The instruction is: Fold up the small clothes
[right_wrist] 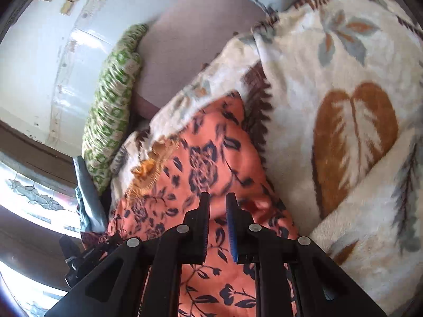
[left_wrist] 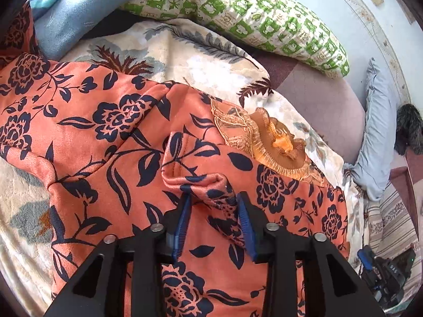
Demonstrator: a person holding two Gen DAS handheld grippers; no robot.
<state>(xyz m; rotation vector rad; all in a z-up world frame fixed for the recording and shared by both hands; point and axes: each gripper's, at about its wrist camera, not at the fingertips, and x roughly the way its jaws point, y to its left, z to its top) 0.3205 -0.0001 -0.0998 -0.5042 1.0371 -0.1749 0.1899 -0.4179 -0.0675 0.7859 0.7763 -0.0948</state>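
Your left gripper (left_wrist: 213, 196) is open with a bunched fold of the orange floral garment (left_wrist: 105, 132) between its jaws; your right gripper (right_wrist: 218, 198) hangs slightly open just above the same cloth, gripping nothing.

Item count: one orange floral garment (left_wrist: 111, 142) with one gathered lace rosette (left_wrist: 275, 142); one cream leaf-print blanket (right_wrist: 343, 84); one green-and-white checked pillow (left_wrist: 238, 13); one pale blue pillow (left_wrist: 375, 142); one blue cloth (left_wrist: 79, 13); two grippers, left (left_wrist: 213, 198) and right (right_wrist: 218, 198), each with two jaws.
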